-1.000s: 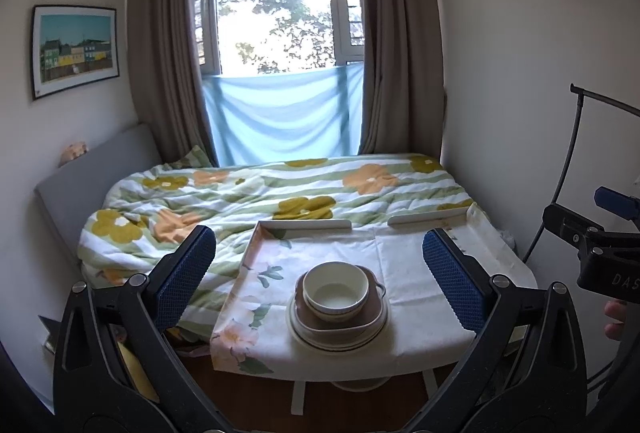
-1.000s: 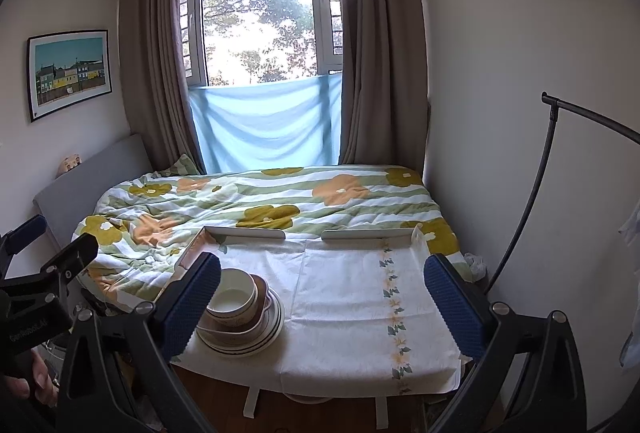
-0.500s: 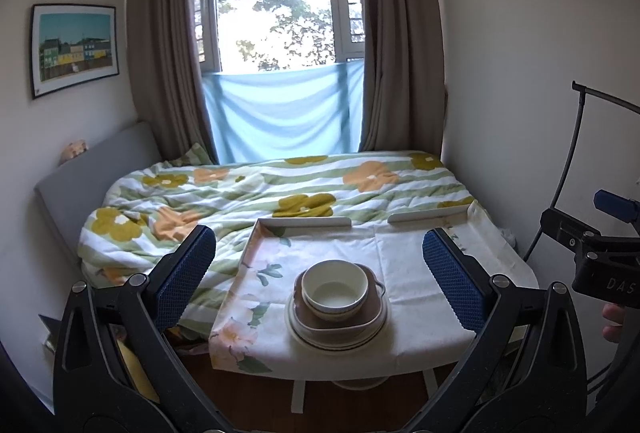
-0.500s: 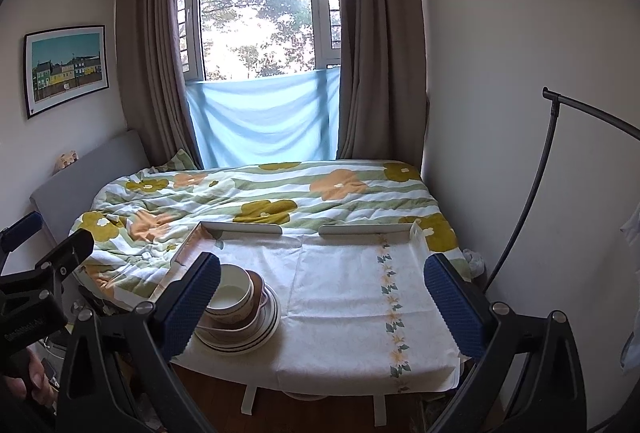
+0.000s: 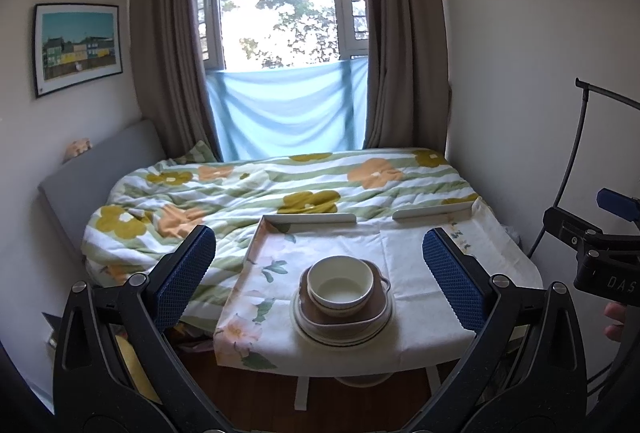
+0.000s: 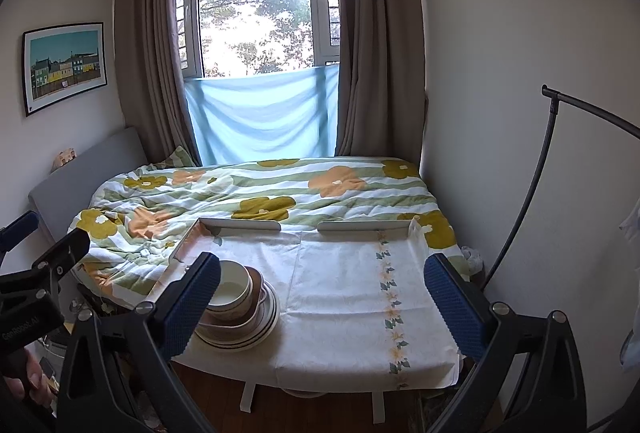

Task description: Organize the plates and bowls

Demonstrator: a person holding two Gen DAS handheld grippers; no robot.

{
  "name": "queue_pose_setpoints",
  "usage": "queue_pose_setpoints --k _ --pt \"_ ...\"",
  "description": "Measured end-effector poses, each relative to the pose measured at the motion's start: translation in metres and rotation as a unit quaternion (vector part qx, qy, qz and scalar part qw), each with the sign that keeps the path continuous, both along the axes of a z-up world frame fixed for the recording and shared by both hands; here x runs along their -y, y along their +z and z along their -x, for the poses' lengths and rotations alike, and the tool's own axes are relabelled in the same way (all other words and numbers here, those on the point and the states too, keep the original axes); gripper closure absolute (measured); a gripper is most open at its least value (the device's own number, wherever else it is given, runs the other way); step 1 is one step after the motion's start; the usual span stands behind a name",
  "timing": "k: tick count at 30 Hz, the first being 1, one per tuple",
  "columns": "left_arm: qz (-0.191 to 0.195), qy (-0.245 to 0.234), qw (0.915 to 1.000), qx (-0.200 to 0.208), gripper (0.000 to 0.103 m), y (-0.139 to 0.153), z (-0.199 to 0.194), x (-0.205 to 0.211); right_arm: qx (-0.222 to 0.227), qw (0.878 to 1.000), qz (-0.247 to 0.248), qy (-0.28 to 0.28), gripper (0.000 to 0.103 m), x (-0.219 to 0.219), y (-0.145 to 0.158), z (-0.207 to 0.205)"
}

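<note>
Indoors, a framed picture of coloured houses point(image 5: 78, 49) hung on the left wall, beside brown curtains point(image 5: 168, 65) flanking a bright window whose lower part was covered by a pale blue cloth point(image 5: 286, 113). Below it lay a bed under a white quilt with green stripes and orange and mustard flowers point(image 5: 248, 189).

At the foot of the bed stood the tabletop, draped in a white floral-print cloth point(image 5: 408, 253). On its near left part sat the stack of dishes: a cream round bowl point(image 5: 342, 285) nested in a brown square dish with small handles point(image 5: 348, 319), both resting on cream round plates with dark rims point(image 5: 344, 339).

The left gripper point(image 5: 320, 273) was held short of the tabletop, its jaws spread wide and empty, the stack framed between its blue textured pads point(image 5: 186, 277). Further right, the right gripper point(image 6: 322, 293) hovered likewise, jaws spread and gripping nothing; its left pad point(image 6: 192, 303) overlapped the stack in the right wrist view. A curved black metal rod point(image 6: 536, 193) arched by the right wall.
</note>
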State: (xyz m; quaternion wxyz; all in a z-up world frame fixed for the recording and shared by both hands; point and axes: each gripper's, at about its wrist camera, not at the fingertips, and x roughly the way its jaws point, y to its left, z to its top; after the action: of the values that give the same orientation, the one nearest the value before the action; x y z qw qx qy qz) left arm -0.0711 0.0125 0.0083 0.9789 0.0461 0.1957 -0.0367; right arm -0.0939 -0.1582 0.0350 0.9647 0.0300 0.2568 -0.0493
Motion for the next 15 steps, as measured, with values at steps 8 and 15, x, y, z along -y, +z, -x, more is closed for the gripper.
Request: queue_pose_setpoints --k 8,15 --pt "-0.004 0.007 1.0000 0.002 0.000 -0.0005 0.0012 -0.0028 -0.002 1.000 0.002 0.000 0.002 0.0000 -0.0006 0.0001" --pt "-0.009 0.017 0.9997 0.013 0.000 -0.0006 0.0022 -0.0039 -0.003 1.000 0.002 0.001 0.002 0.0005 -0.0007 -0.0010"
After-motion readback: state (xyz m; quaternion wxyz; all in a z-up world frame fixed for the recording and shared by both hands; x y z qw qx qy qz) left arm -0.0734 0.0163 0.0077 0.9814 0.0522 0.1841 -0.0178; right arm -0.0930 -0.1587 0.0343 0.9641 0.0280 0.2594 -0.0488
